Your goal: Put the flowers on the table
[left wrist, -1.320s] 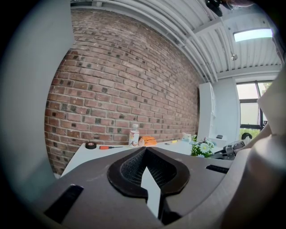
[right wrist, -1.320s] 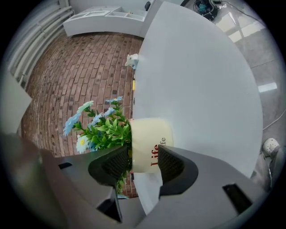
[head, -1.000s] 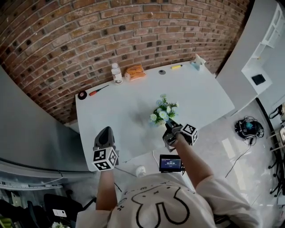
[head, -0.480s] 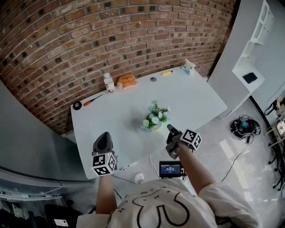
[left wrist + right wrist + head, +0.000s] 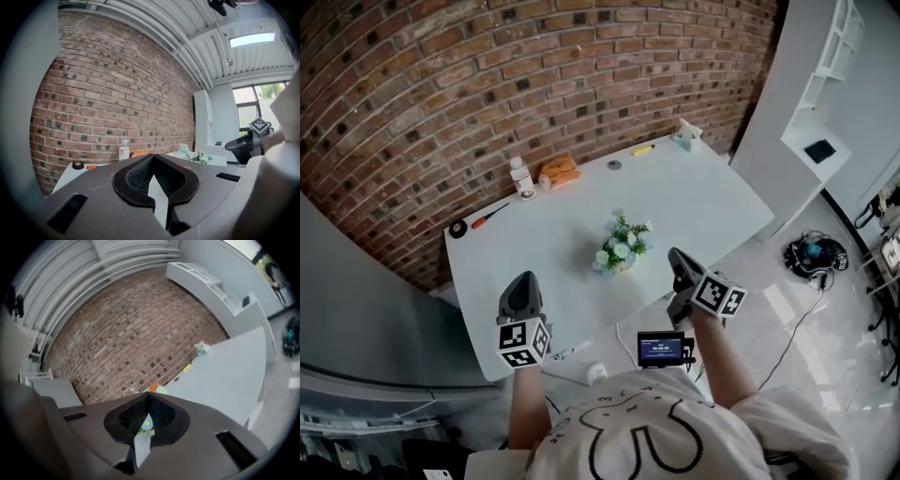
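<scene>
A small bunch of white and green flowers [image 5: 619,249] stands near the middle of the white table [image 5: 703,202]. In the left gripper view the flowers [image 5: 203,158] show far off, and in the right gripper view a bit of the flowers [image 5: 146,423] peeps through the notch below the jaws. My right gripper [image 5: 678,256] hovers by the table's near edge, right of the flowers and apart from them, shut with nothing in it [image 5: 149,397]. My left gripper [image 5: 522,280] is over the near left part of the table, also shut and empty [image 5: 152,159].
Along the table's far edge are a bottle [image 5: 521,176], an orange packet [image 5: 558,171], a screwdriver [image 5: 490,216], a tape roll [image 5: 456,228], a yellow pen [image 5: 642,149] and a small figure [image 5: 686,134]. A screen device [image 5: 662,348] hangs below the near edge. A white cabinet [image 5: 825,112] stands at right.
My right gripper has drawn back from the base of the flowers toward the near right. The flowers stay standing on the table. The left gripper has kept its place.
</scene>
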`<state>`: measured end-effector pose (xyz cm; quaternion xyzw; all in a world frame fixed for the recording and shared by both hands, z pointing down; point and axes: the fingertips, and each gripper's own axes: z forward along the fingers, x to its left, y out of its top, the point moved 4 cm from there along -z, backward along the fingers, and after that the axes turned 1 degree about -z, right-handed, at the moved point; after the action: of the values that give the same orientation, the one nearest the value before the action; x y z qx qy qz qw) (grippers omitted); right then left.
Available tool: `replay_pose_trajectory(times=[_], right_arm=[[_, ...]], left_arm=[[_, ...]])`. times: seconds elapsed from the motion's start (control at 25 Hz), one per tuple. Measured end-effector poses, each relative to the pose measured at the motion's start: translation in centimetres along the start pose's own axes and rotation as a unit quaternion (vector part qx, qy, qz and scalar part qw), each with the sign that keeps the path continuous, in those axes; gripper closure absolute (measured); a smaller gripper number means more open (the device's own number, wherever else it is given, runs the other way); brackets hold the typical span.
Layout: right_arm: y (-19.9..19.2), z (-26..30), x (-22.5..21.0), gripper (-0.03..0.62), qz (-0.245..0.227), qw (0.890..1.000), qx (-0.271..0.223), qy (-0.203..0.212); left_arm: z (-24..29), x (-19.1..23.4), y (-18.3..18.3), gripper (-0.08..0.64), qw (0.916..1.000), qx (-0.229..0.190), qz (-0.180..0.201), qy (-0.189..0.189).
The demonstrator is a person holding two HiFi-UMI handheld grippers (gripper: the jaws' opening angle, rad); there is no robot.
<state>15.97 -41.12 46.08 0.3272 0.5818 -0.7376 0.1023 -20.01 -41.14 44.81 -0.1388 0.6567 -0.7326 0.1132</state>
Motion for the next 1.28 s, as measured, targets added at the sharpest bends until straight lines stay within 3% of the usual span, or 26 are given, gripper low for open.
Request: replay_pose_trajectory(times=[0.12,0.36,0.52,0.68,0.76,1.28], right_arm=[[1.9,-0.7,1.8,0.575,-0.107,0.994,-0.021,0.006],[3.3,-1.9,4.4,0.575,-0.232,0.970,-0.064,0.028],[4.2,-2.7,5.6,0.575,-0.294,0.950,-0.099,0.020],[4.2,-3.0,7.2,0.574,-0.374,0.921,-0.112,0.020],[4.1,-3.0,7.5,0.575,-0.391,0.914,-0.110,0.012],[3.6,-3.7,7.6,0.575,-0.405,0.909,-0.099,-0.012]], left_arm=[[0.4,-0.5,0.8,0.551,0.9999,-0.012,-0.001,-0.006],[1.1,-1.5,2.2,0.551,0.9992,-0.033,0.000,-0.021],[1.2,-2.1,3.2,0.551,0.9981,-0.049,0.011,-0.034],[1.0,-2.1,3.8,0.551,0.9965,-0.071,0.003,-0.043],[0.9,-2.1,4.0,0.551,0.9960,-0.076,0.004,-0.046],[0.3,-1.9,4.2,0.551,0.9952,-0.086,0.010,-0.047]])
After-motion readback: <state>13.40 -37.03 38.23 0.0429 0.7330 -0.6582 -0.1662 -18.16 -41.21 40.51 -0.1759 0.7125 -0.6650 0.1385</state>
